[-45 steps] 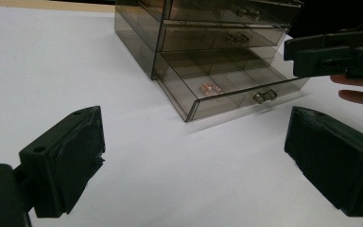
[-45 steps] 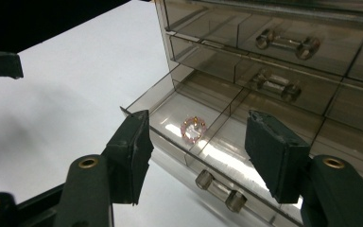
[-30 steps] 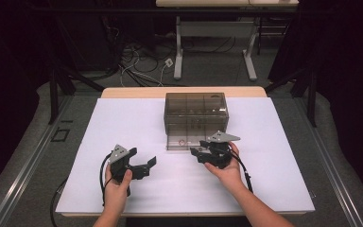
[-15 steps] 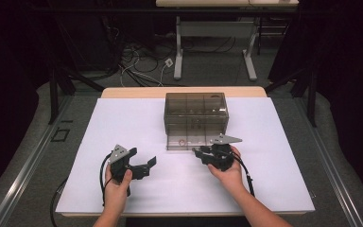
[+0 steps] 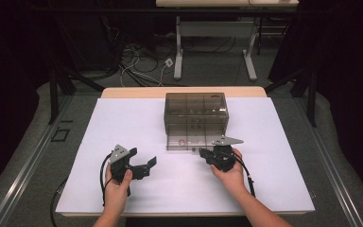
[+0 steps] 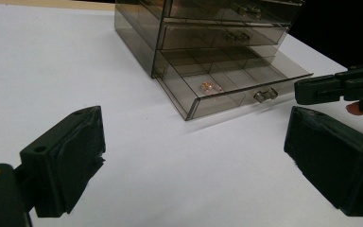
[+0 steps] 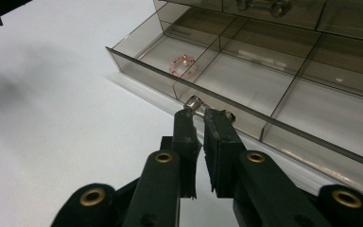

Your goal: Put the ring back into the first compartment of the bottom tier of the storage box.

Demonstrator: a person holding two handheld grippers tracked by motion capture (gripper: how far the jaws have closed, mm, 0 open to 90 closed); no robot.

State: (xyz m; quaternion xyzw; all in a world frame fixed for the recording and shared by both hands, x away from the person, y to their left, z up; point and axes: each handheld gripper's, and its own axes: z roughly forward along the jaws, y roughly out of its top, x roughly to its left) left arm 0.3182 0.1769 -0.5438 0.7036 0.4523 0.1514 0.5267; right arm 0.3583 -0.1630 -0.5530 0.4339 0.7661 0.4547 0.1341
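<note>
My right gripper (image 7: 199, 112) has just been closing and now pinches the small handle (image 7: 194, 102) of the bottom drawer (image 7: 137, 64), pulled out of the drawer box (image 5: 196, 109) on the desk (image 5: 123, 118). My left gripper (image 5: 146, 164) is wide apart.

High view: overhead, facing forward across the table. Gripper views: low, close, both facing the open bottom drawer (image 6: 236, 92) ahead of the jaws.

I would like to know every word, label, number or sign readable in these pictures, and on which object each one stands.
None: no readable text on the drawer cabinet, its open bottom drawer, the white table cover, the left gripper or the right gripper.
</note>
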